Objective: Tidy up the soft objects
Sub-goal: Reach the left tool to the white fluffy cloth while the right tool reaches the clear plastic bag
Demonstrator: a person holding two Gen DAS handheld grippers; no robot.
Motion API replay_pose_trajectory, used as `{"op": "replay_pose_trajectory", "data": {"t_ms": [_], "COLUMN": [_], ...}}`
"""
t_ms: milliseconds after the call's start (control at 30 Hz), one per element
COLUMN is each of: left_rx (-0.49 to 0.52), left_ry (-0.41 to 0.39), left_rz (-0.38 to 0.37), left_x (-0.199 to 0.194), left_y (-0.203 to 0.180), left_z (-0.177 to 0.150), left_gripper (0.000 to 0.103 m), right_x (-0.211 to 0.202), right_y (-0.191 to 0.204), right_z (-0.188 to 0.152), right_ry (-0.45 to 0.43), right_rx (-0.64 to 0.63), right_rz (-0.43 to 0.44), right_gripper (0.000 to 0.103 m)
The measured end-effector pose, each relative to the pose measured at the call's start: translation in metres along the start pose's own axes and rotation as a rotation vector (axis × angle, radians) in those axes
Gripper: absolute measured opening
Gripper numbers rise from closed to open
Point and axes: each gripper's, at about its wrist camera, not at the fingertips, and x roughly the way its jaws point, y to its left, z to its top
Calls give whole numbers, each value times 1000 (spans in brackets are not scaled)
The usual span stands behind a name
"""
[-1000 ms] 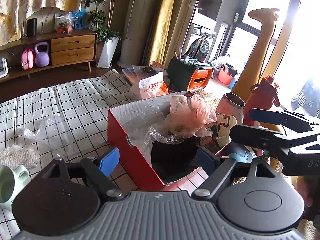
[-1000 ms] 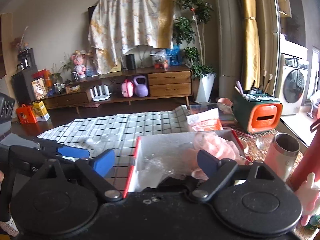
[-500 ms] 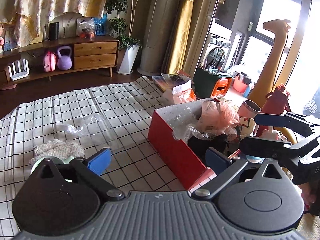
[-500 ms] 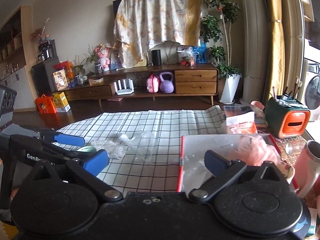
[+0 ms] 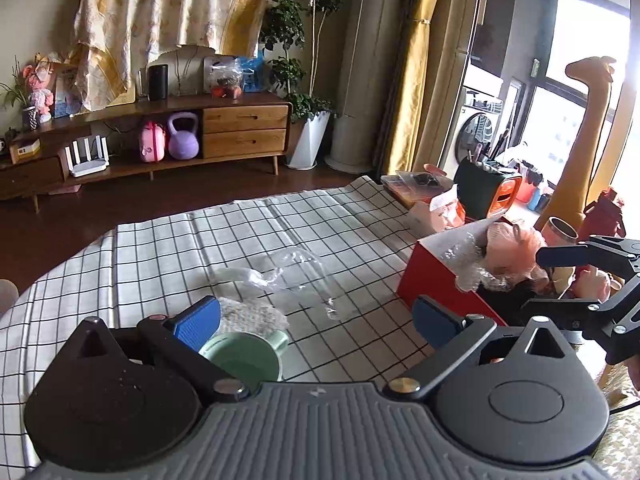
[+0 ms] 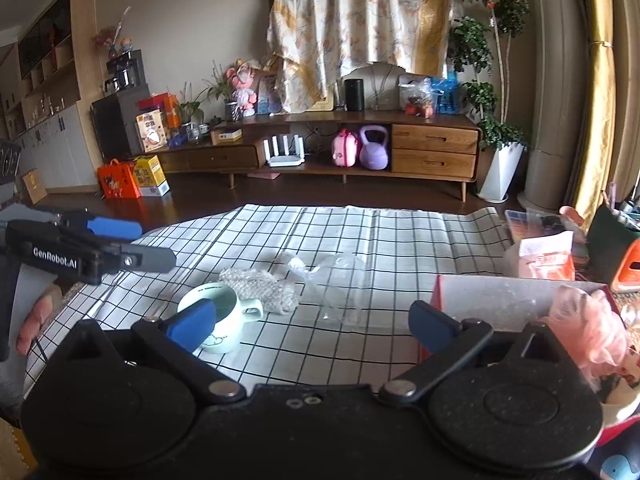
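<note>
A red box (image 5: 436, 280) with a white inside (image 6: 500, 288) stands at the right on the checked cloth. It holds a pink bath pouf (image 5: 512, 240) (image 6: 588, 320) and crumpled bubble wrap (image 5: 464, 252). On the cloth lie a clear plastic bag (image 5: 296, 276) (image 6: 336, 276) and a white knitted piece (image 5: 252, 314) (image 6: 256, 286). A mint mug (image 5: 244, 356) (image 6: 216, 316) stands beside the knitted piece. My left gripper (image 5: 316, 320) hangs open above the mug and cloth, holding nothing. My right gripper (image 6: 314, 326) is open and empty too, left of the box.
Right of the box stand a metal tumbler (image 5: 562, 232), a red bottle (image 5: 604, 216), a tall giraffe toy (image 5: 580, 140) and a green and orange holder (image 5: 488, 192). An orange packet (image 6: 544, 256) lies behind the box. A hand (image 6: 36, 320) shows at the left edge.
Both views have swung left, away from the box and toward the middle of the cloth. Both pairs of jaws have widened. The mug, knitted piece and bag now sit ahead.
</note>
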Motion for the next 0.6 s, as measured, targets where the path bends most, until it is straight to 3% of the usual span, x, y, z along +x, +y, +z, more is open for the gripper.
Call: {"op": "replay_pose_trajectory", "data": {"t_ms": [300, 600], "left_rx": [2, -153], "left_ry": [81, 178], "left_rz": [-8, 4], "left_x": [28, 97], "left_y": [55, 113], "left_z": [9, 7], "left_gripper": [103, 103], "right_x": [43, 106], "right_y": [7, -4], "right_z": [9, 16], "right_ry": [67, 154], "right_rx": [-28, -67], "right_rz": [25, 19], "right_gripper": [103, 99]}}
